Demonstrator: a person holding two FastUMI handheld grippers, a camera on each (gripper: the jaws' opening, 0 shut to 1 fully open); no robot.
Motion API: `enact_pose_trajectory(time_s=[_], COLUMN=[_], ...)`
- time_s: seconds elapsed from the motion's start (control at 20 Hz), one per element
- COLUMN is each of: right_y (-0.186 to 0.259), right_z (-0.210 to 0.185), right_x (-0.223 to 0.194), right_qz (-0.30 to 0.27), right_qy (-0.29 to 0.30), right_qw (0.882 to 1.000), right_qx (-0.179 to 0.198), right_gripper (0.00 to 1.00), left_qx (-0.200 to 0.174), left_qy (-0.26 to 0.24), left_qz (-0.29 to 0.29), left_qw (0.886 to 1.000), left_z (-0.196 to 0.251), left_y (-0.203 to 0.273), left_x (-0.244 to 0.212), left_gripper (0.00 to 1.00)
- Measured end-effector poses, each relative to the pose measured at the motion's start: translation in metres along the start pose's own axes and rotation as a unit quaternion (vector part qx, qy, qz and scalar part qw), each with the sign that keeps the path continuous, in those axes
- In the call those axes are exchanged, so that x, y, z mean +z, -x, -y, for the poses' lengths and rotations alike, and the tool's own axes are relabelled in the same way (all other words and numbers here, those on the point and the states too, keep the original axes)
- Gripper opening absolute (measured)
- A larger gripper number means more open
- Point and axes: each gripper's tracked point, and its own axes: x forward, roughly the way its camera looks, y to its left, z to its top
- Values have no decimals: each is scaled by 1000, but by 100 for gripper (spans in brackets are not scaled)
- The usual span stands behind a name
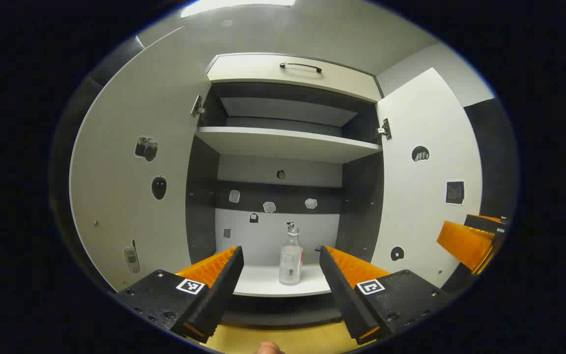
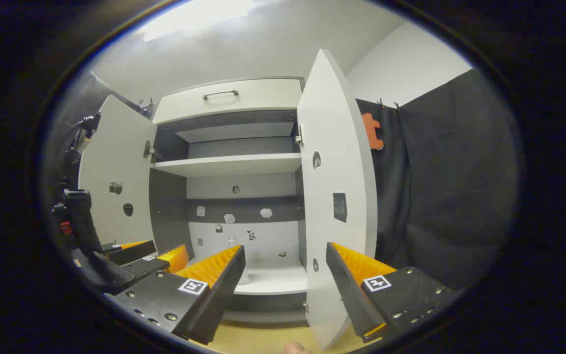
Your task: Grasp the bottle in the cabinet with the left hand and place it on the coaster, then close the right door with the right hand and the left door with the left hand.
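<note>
Left door: tall white flat-panel cabinet door point(image 1: 130, 196), swung wide open on its hinge, small stickers on the inner face. It hangs clear of the reach path.
Left gripper: left gripper point(image 1: 279, 265) faces straight into the cabinet, fingers spread wide with nothing between them. It sits near the front edge, short of the shelf.
Bottle: small clear plastic bottle with a white label and pale cap point(image 1: 291, 260), upright on the white bottom shelf point(image 1: 263, 282), toward the back and near the middle. In the left gripper view it falls in the gap between the two fingers, slightly right of centre.
Step in hand: likely the approach to grasp the bottle; nothing is held yet.
How to do it well: drive straight forward and nudge a little right so the bottle centres between the fingers. Close on the labelled body, not the narrow neck. A clear, light bottle may tip if one finger lands first.
Right door: white flat-panel cabinet door point(image 2: 337, 206), open, its edge turned toward the right gripper.
Right gripper: right gripper point(image 2: 285, 263) waits in front of the cabinet, fingers apart and empty, the right door's edge between them farther off.
Coaster: cannot tell where it lies.
</note>
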Motion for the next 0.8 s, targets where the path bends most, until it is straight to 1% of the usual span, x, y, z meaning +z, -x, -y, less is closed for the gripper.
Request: enact_pose_trajectory(time_s=[0.4,0.45,0.5,0.65,0.7,0.75,0.8], right_y=[-6,-6,-7,-5,-4,-3,-3], right_z=[2,2,4,11,13,14,15], right_x=[0,0,0,2,2,1,0], right_qz=[1,0,0,1,1,1,1], right_qy=[3,4,4,6,7,8,9], right_qw=[1000,1000,1000,1000,1000,1000,1000], right_qx=[6,6,4,-1,-3,-4,-4], right_gripper=[99,99,99,99,99,99,99], left_qx=[9,8,7,4,3,1,0], left_qy=[-2,-2,-1,0,-2,-4,-5], left_qz=[12,10,8,5,4,1,0], left_qw=[1000,1000,1000,1000,1000,1000,1000], left_z=[2,4,6,10,11,12,13], left_y=[-3,-4,-4,-5,-5,-6,-7], left_x=[11,10,8,6,4,3,1], left_gripper=[96,100,96,96,100,96,96])
